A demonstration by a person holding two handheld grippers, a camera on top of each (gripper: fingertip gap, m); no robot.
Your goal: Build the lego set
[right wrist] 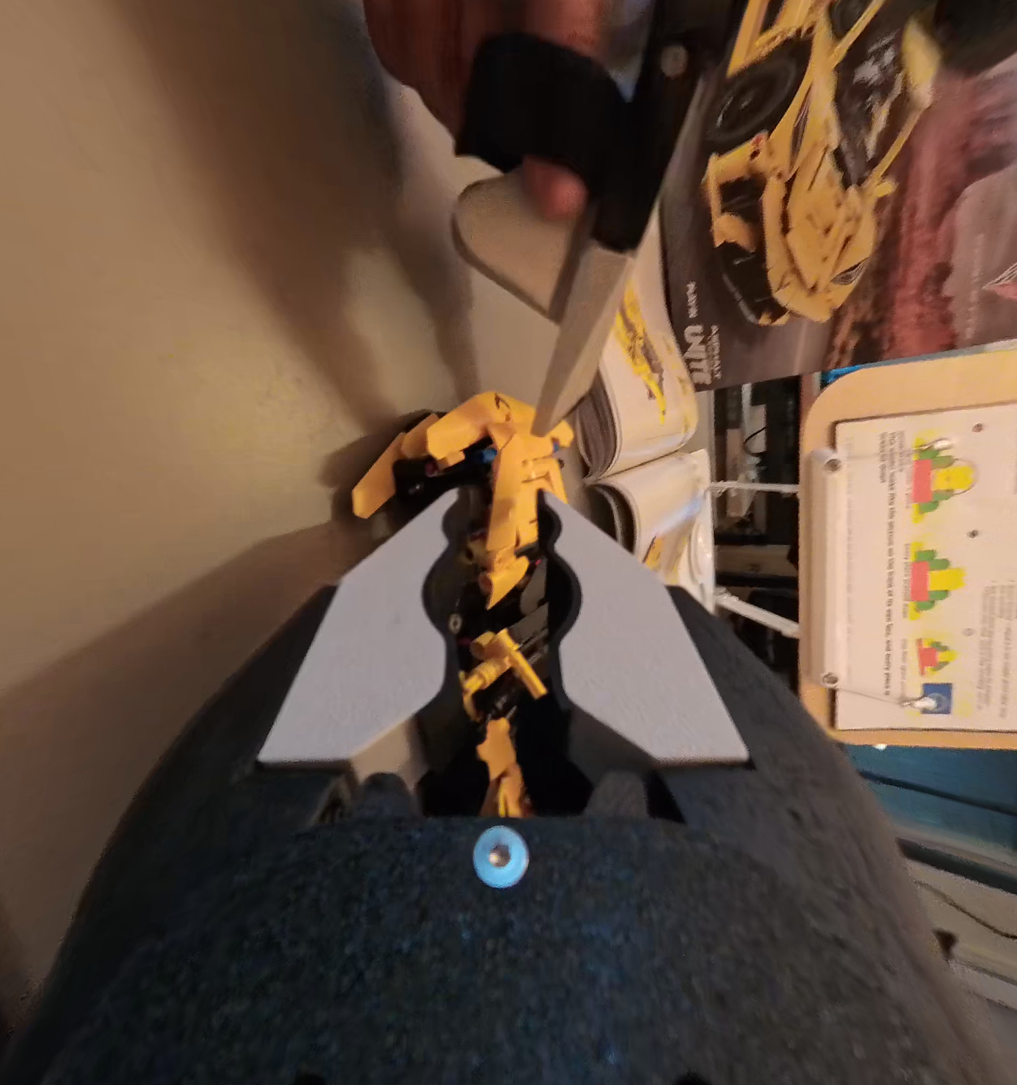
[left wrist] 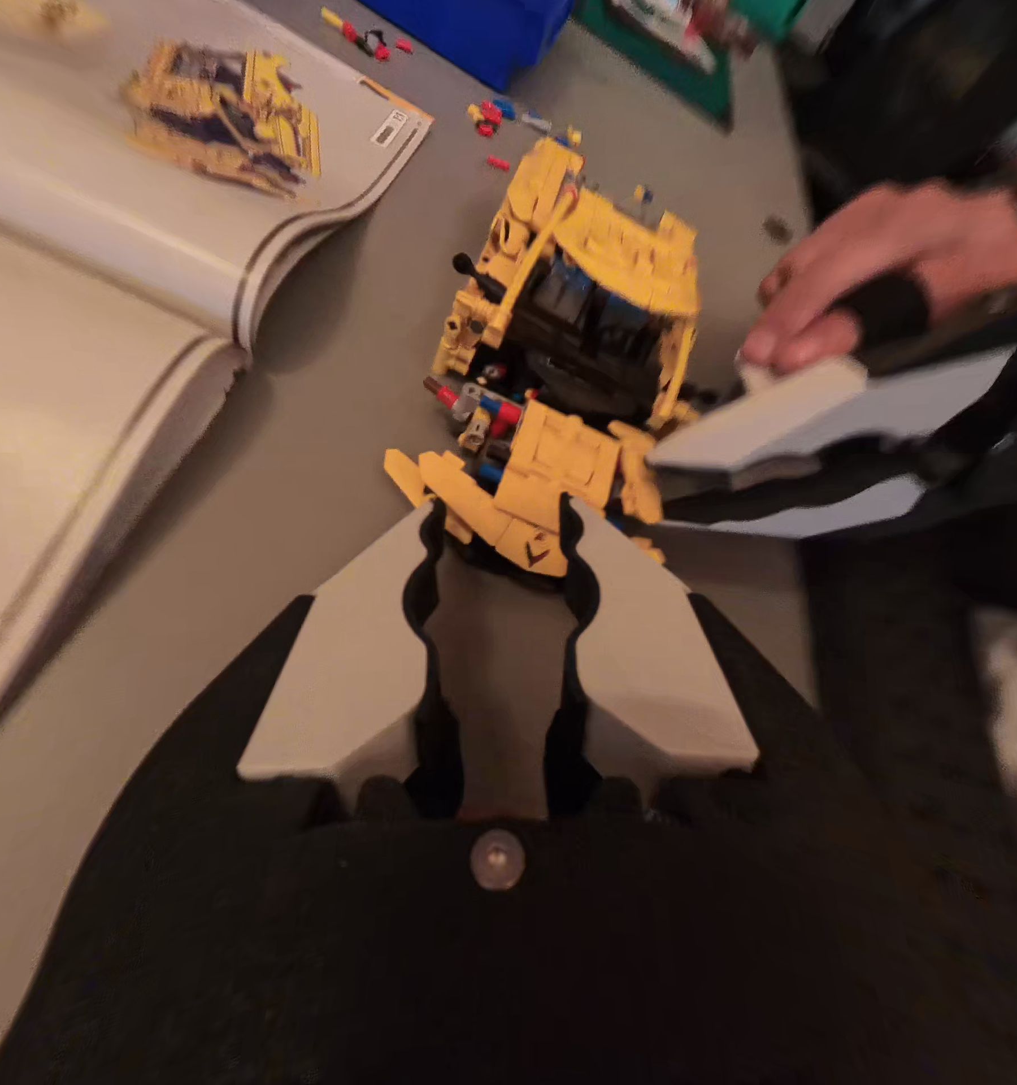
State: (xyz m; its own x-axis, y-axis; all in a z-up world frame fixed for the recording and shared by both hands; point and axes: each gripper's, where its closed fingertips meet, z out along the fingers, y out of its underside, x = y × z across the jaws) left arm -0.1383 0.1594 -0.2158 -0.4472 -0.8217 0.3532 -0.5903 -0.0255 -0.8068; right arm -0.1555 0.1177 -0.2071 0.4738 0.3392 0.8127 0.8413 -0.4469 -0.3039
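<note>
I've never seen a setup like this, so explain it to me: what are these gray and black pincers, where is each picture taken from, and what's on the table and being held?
There is no robot here. A person holds a two-finger claw in each hand, and each claw carries a camera that looks along its fingers.

The left wrist view shows the left claw, its tips on either side of the near end of a half-built yellow Lego car. The right claw comes in from the side, with the person's hand on it.

The right wrist view looks along the right claw with the car between its fingers.

On the gray table lie an open instruction booklet and loose small Lego pieces.
</note>
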